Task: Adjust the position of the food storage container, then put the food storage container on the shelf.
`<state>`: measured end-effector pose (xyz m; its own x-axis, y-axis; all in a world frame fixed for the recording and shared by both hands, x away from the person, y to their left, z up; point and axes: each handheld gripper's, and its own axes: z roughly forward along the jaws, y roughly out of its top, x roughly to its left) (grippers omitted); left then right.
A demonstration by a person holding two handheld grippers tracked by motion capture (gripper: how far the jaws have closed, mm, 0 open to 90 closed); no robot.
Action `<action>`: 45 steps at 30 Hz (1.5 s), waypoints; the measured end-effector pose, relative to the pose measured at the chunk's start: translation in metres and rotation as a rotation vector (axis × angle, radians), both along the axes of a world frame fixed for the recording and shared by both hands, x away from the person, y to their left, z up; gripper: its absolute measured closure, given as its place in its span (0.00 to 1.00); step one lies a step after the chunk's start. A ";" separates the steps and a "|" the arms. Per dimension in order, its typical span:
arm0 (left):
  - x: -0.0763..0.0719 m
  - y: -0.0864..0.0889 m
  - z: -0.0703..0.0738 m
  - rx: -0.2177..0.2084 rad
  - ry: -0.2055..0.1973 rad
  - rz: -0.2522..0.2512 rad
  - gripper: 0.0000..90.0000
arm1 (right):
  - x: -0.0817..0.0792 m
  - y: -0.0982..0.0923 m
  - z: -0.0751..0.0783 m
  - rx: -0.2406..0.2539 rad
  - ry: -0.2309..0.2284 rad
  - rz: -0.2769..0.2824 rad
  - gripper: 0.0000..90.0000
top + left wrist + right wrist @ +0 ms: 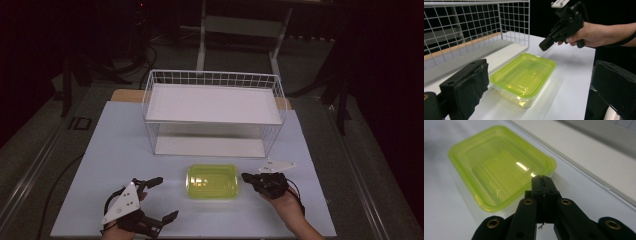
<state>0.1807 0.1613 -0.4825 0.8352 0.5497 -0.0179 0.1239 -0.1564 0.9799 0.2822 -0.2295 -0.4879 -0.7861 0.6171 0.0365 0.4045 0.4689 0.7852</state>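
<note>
White table [125, 150], lidded green container [212, 181] between two tongs.

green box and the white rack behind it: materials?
Green box: looks like translucent, glossy plastic; the table shows through its walls and the lid carries sharp glints. White rack: thin wire grid, probably coated or painted metal, with flat matte white shelf panels whose material I can't tell.

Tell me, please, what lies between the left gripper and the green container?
Nothing: in the high view, only bare white table separates the left gripper from the green container.
</note>
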 end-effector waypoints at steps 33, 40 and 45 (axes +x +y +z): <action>0.077 -0.027 0.009 0.046 0.514 0.066 0.01 | 0.001 0.000 0.033 0.174 0.188 -0.101 0.20; 0.097 -0.035 -0.011 0.080 0.693 0.177 0.01 | 0.017 0.013 0.007 0.162 0.331 -0.158 0.17; 0.101 -0.043 -0.019 0.113 0.726 0.200 0.06 | 0.024 0.014 -0.002 0.181 0.384 -0.205 0.24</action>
